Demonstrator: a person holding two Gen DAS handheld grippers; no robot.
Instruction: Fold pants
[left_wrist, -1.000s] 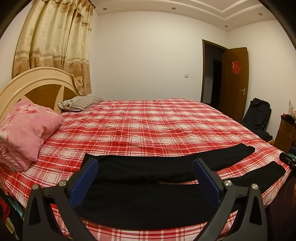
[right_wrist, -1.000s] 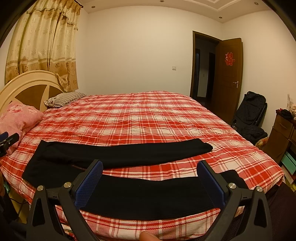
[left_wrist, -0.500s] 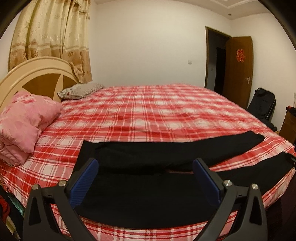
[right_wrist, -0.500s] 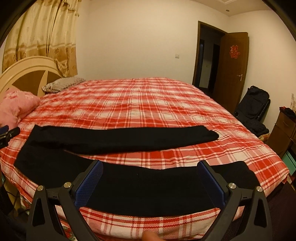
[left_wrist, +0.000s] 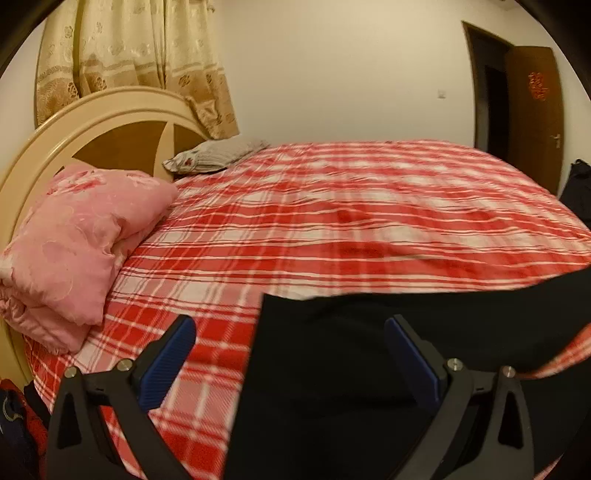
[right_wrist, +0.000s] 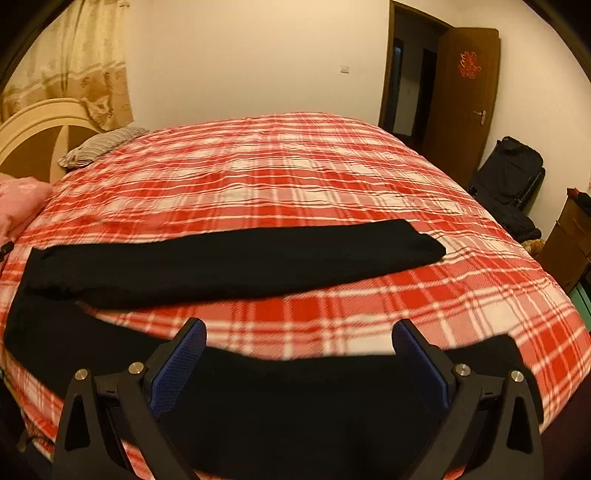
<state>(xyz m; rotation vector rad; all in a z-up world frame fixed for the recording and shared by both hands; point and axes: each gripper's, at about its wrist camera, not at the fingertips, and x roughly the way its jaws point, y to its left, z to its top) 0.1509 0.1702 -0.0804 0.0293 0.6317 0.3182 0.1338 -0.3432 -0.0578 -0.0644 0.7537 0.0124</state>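
Black pants (right_wrist: 229, 262) lie spread flat on the red plaid bed (right_wrist: 295, 177), waist at the left, two legs running right. My right gripper (right_wrist: 295, 354) is open and empty, low over the near leg (right_wrist: 303, 398) by the bed's front edge. In the left wrist view the pants' waist end (left_wrist: 369, 350) fills the lower right. My left gripper (left_wrist: 291, 354) is open and empty, straddling the waist's left edge, its right finger (left_wrist: 413, 358) over the black cloth and its left finger (left_wrist: 166, 358) over the bedspread.
A folded pink quilt (left_wrist: 74, 243) and a grey pillow (left_wrist: 218, 155) lie by the round headboard (left_wrist: 92, 129) at the left. A black bag (right_wrist: 513, 184), an open brown door (right_wrist: 469, 96) and a wooden cabinet (right_wrist: 569, 243) stand at the right.
Both grippers have dropped lower and closer to the bed. The left one has also swung left, so the waist edge now sits between its fingers. Both stay open.
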